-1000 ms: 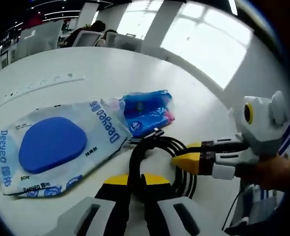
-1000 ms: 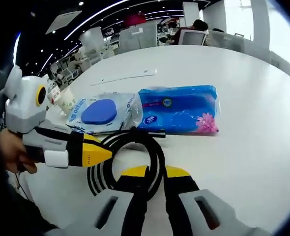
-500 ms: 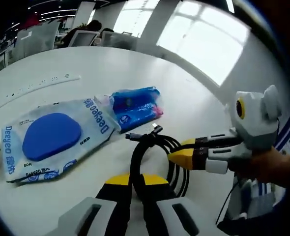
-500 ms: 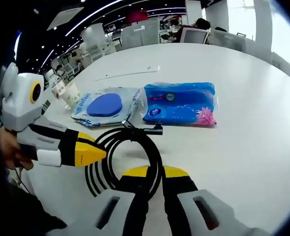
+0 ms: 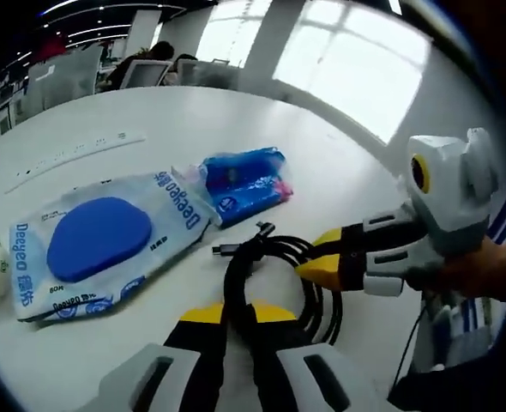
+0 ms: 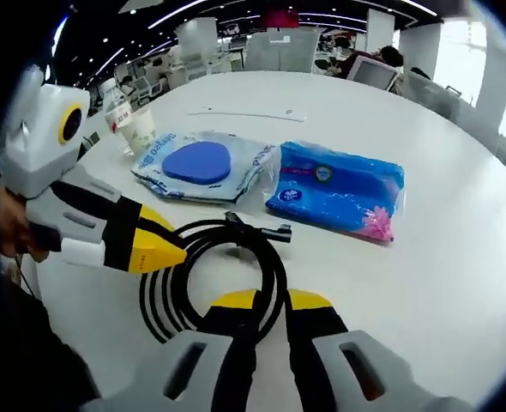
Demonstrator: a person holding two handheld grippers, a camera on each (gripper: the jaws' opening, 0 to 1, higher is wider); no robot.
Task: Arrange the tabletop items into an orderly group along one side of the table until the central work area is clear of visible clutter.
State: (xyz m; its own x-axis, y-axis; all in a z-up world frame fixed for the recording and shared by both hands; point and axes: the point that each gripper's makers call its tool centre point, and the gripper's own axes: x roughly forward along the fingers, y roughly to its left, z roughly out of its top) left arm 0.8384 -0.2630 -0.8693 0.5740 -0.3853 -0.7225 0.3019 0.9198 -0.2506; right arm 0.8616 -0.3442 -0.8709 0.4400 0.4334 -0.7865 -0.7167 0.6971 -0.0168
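Coiled black cable (image 5: 274, 279) (image 6: 214, 279) is lying on the round white table (image 5: 236, 120) (image 6: 459, 257), between both tools. Left gripper (image 5: 237, 316) is closing its yellow-tipped jaws on the near loop; right gripper (image 6: 266, 300) is likewise pinching the coil's strands. Cable plug ends are pointing away toward the blue tissue pack (image 5: 243, 178) (image 6: 339, 189). White wet-wipes pouch with blue oval lid (image 5: 99, 240) (image 6: 203, 163) is lying just beside the tissue pack.

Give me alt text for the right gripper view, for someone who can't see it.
The right gripper is shut on a coiled black cable on a white table, and the left gripper reaches in at the coil's other side. Beyond lie a wet wipes pack, a blue tissue pack and a cup.
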